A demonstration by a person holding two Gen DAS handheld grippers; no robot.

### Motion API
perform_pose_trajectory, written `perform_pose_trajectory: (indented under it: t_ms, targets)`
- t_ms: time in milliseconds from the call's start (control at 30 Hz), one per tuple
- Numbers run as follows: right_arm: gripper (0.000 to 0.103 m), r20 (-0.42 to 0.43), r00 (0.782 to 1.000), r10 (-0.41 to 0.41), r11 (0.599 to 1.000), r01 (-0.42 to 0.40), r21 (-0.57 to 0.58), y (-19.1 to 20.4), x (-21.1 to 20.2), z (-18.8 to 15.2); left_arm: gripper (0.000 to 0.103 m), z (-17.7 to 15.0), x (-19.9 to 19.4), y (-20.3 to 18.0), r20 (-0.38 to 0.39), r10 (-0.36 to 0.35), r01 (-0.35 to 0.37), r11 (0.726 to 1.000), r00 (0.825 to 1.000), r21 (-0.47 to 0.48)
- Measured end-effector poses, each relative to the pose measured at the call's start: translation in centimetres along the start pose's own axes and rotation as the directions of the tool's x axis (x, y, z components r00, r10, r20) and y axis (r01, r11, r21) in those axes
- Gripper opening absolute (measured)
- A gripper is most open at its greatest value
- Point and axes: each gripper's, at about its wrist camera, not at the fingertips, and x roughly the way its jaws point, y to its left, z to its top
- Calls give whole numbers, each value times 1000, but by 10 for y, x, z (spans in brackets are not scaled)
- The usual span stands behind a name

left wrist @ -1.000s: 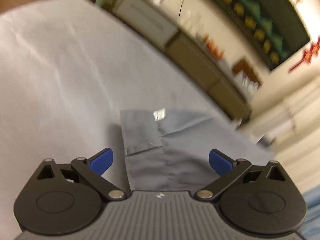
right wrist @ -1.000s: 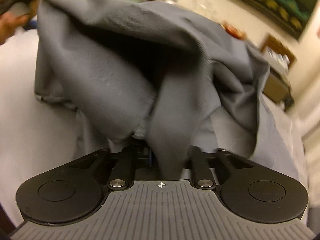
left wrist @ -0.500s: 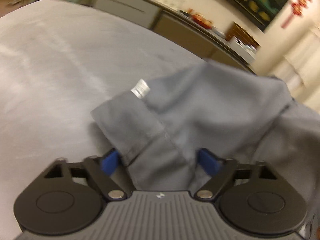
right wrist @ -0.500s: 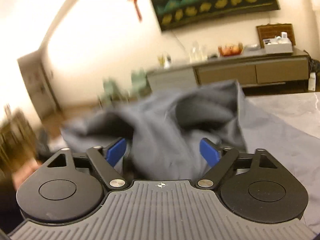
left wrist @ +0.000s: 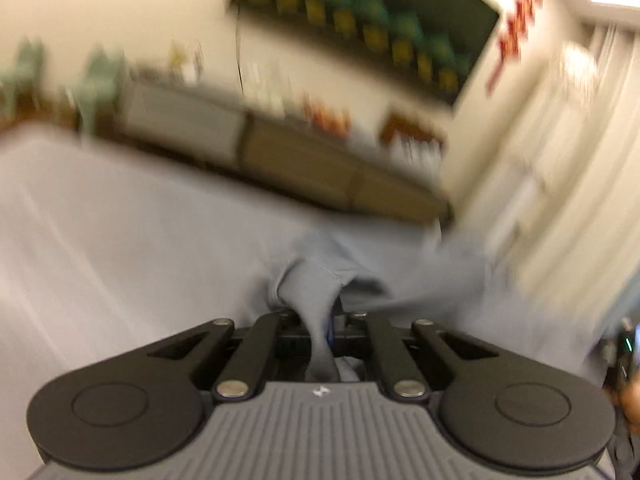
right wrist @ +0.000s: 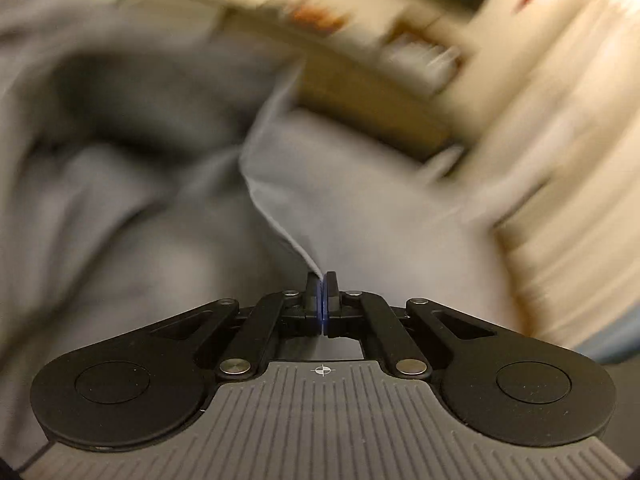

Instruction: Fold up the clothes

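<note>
The grey garment (left wrist: 320, 280) bunches up in front of my left gripper (left wrist: 322, 320), which is shut on a fold of it, the cloth running back between the fingers. The rest of the garment trails right across the pale table (left wrist: 120, 240). In the right wrist view the same grey garment (right wrist: 340, 200) fills the left and middle of the frame, heavily blurred. My right gripper (right wrist: 322, 284) is shut, pinching a thin edge of the cloth between its blue pads.
A long sideboard (left wrist: 300, 160) with small items on top runs along the far wall under a dark wall hanging (left wrist: 360, 20). Pale curtains (left wrist: 560, 160) hang at the right. A hand (left wrist: 628, 400) shows at the right edge.
Both grippers were open around the cloth half a second ago and have now closed on it. Both views swing fast and blur; the garment is lifted off the table.
</note>
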Motion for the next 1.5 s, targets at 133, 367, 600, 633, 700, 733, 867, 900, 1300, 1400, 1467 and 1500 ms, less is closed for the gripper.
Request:
perform_pose_trajectory:
  t_ms: [133, 367, 600, 633, 700, 733, 867, 900, 1300, 1400, 1467, 1500]
  targets:
    - [0, 180, 956, -233, 971, 216, 105, -97, -76, 42, 4, 77, -61, 0, 192, 44, -52, 998, 980, 36]
    - [0, 166, 959, -231, 963, 201, 177, -84, -31, 123, 4, 116, -28, 4, 135, 225, -230, 973, 965, 30]
    - [66, -70, 997, -21, 944, 43, 328, 1, 80, 95, 26, 48, 42, 66, -128, 389, -374, 919, 912, 122]
    - [72, -43, 999, 24, 939, -7, 343, 12, 70, 83, 35, 37, 23, 79, -107, 370, -364, 928, 923, 74]
    - [77, 17, 996, 93, 931, -93, 352, 38, 35, 51, 55, 14, -14, 104, -55, 342, -344, 939, 938, -26]
    - [80, 46, 989, 138, 931, -145, 336, 52, 13, 32, 57, 7, -19, 107, -62, 327, -330, 943, 943, -53]
    - [94, 153, 925, 347, 901, -374, 218, 101, -83, -54, 59, -17, -31, 114, -105, 258, -272, 951, 960, -147]
    - [94, 166, 906, 390, 891, -417, 182, 114, -102, -71, 63, -23, -35, 115, -115, 241, -258, 951, 964, -171]
    - [98, 165, 803, 572, 801, -591, 99, 161, -133, -98, 82, -67, -44, 133, -175, 114, -169, 923, 978, -345]
    - [98, 150, 808, 570, 803, -587, 108, 166, -127, -95, 84, -68, -36, 137, -179, 119, -176, 921, 977, -348]
    - [88, 142, 842, 521, 837, -536, 106, 153, -131, -89, 84, -68, -31, 140, -181, 122, -180, 919, 976, -350]
    - [57, 137, 858, 496, 854, -510, 105, 147, -133, -86, 84, -68, -28, 141, -183, 124, -182, 919, 975, -351]
